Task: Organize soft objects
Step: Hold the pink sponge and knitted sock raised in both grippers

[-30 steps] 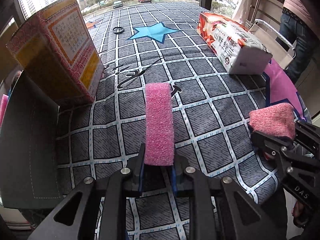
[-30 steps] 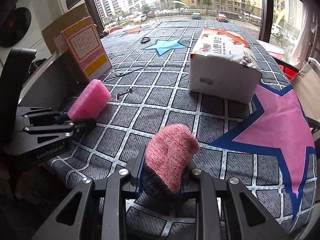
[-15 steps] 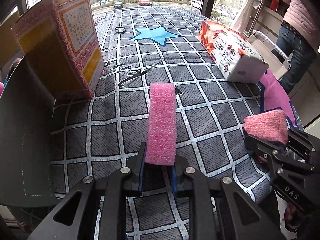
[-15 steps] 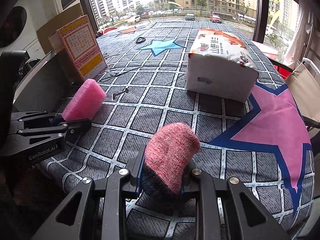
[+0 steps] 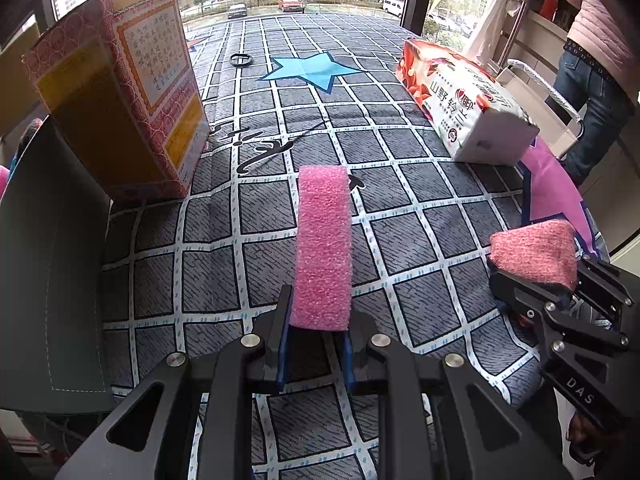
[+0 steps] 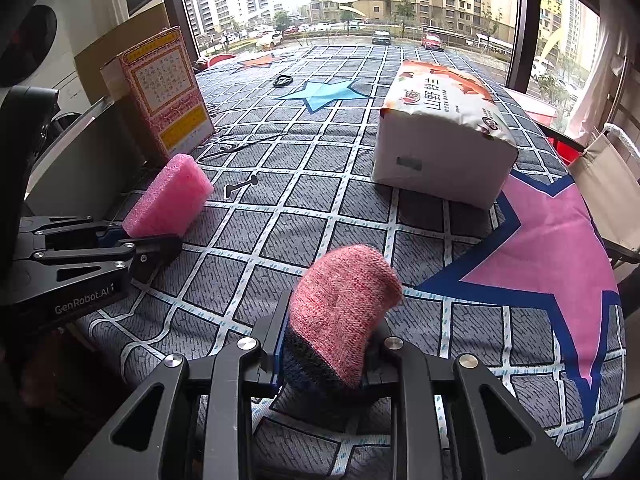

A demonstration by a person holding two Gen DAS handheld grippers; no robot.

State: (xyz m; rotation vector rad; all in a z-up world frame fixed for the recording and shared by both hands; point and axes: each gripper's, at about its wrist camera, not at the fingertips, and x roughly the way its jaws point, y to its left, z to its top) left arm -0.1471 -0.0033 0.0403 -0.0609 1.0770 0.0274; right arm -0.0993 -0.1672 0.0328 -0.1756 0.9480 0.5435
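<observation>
A pink foam sponge (image 5: 323,248) is being clamped by the left gripper (image 5: 314,344) and a knitted sock (image 6: 340,316) by the right gripper (image 6: 328,356), above a grid-patterned cloth (image 6: 360,208) being lit by large windows (image 6: 360,0).

My left tool (image 5: 316,354) tipped slightly, so the patterned box (image 5: 120,92) stood larger in its view; both grips were unchanged.
</observation>
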